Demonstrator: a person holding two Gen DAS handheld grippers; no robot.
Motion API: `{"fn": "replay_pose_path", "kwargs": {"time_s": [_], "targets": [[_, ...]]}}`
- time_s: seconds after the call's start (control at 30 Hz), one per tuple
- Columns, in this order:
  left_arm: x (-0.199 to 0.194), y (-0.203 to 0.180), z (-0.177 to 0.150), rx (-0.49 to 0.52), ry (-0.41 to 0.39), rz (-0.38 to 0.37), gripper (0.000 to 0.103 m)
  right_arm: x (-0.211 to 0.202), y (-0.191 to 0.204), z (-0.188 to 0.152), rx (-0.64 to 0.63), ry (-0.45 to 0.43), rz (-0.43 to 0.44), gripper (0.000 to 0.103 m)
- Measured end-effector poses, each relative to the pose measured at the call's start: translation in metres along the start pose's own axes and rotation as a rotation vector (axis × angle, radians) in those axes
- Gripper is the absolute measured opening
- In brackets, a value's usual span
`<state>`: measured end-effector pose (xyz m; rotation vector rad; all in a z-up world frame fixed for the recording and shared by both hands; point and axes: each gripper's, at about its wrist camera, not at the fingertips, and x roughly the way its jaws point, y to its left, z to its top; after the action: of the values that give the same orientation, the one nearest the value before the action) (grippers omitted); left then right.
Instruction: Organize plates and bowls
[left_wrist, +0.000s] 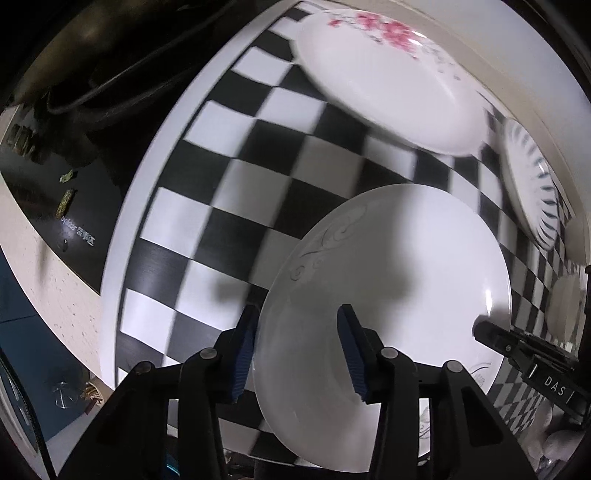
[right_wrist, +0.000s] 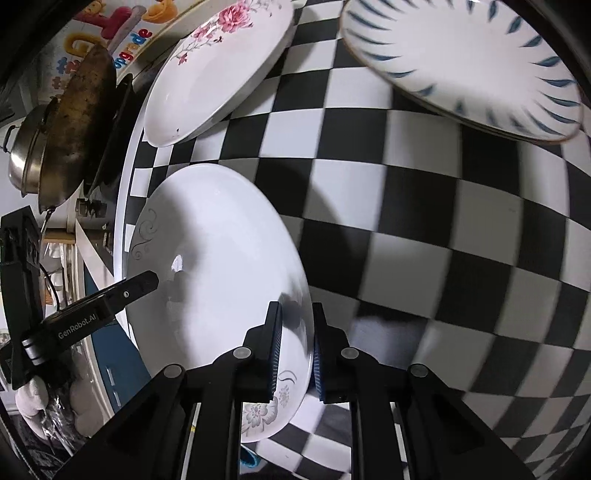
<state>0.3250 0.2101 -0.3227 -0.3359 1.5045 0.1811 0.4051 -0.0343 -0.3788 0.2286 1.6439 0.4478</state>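
Note:
A white plate with grey swirl and flower marks (left_wrist: 399, 295) is held above the checkered cloth. My left gripper (left_wrist: 299, 354) is open, its blue pads astride the plate's near rim with a wide gap. My right gripper (right_wrist: 297, 350) is shut on the same plate's rim (right_wrist: 221, 266). The right gripper's finger (left_wrist: 517, 343) shows at the plate's far edge in the left wrist view. The left gripper's finger (right_wrist: 122, 295) shows at the plate's left edge in the right wrist view. A pink-flower plate (left_wrist: 388, 77) (right_wrist: 221, 66) and a blue-leaf plate (left_wrist: 532, 184) (right_wrist: 465, 62) lie on the cloth.
A black-and-white checkered cloth (left_wrist: 258, 177) (right_wrist: 461, 240) covers the round table. A pan with a steel lid (right_wrist: 62, 140) stands beyond the table's left edge. A dark cooktop (left_wrist: 55, 206) lies to the left. Small white dishes (left_wrist: 565, 306) sit at the far right.

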Motion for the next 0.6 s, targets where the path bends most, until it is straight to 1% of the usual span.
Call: {"fn": "replay_pose_path", "kwargs": {"time_s": [0.1,0.2,0.27,0.33,0.37,0.4,0.47,0.5,0.6], "targets": [[-0.01,-0.02,-0.007,0.033,-0.013,-0.02,0.041,-0.016,-0.014,-0.005,0.008,-0.017,0.0,0.017],[-0.021,-0.047,-0.014,0.092,-0.03,-0.022,0.041,-0.043,-0.035,-0.016,0.017,-0.045,-0.003,0.017],[-0.022,-0.055,-0.017,0.122,-0.041,-0.022,0.041,-0.058,-0.045,-0.021,0.03,-0.064,-0.004,0.017],[-0.022,-0.073,-0.02,0.149,-0.042,-0.031,0.041,-0.07,-0.054,-0.029,0.041,-0.082,-0.008,0.017],[-0.023,-0.079,-0.022,0.162,-0.04,-0.036,0.041,-0.074,-0.056,-0.031,0.049,-0.088,-0.012,0.017],[-0.023,-0.092,-0.023,0.174,-0.037,-0.038,0.041,-0.08,-0.064,-0.036,0.058,-0.094,-0.018,0.017],[-0.019,-0.101,-0.025,0.201,-0.027,-0.045,0.041,-0.089,-0.079,-0.044,0.077,-0.1,-0.02,0.017],[-0.014,-0.112,-0.023,0.214,-0.021,-0.044,0.041,-0.091,-0.085,-0.049,0.089,-0.102,-0.022,0.017],[-0.005,-0.128,-0.029,0.246,0.004,-0.046,0.041,-0.101,-0.109,-0.063,0.122,-0.109,-0.033,0.017]]}}
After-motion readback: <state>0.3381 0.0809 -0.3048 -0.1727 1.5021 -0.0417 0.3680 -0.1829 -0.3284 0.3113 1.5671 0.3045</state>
